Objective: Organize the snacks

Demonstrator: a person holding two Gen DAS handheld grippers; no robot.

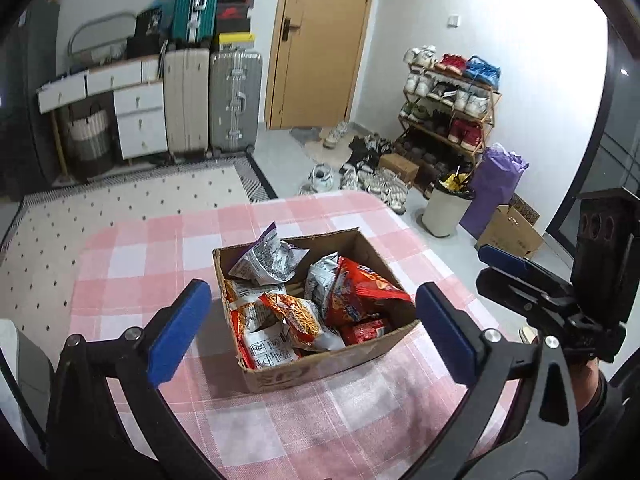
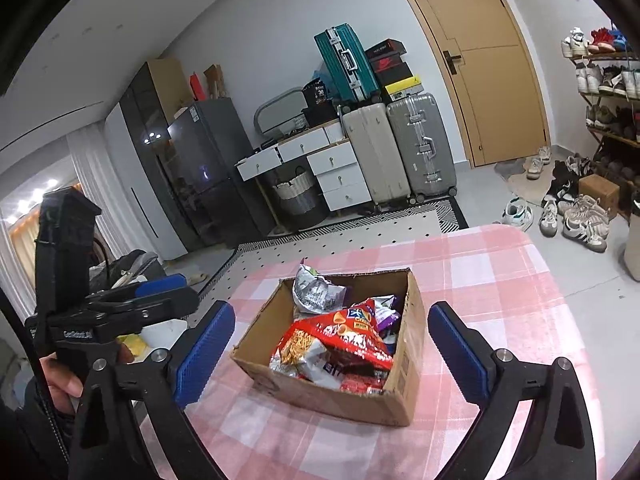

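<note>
three suitcases (image 1: 216, 92) beside a wooden door (image 1: 320, 40), shoe rack (image 1: 452, 108) right.

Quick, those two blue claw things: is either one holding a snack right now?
Left gripper: open, holding nothing; the cardboard box of snacks sits beyond its fingers.
Right gripper: open, holding nothing, also facing the box.

The cardboard box (image 1: 320, 364) stands open-topped mid-table, heaped with snack bags (image 1: 352, 300) that rise past its rim. Bare checked tablecloth (image 1: 132, 264) lies free all around it. Both open grippers, left (image 1: 312, 332) and right (image 2: 330, 354), hang apart from the box, nothing between their jaws.
</note>
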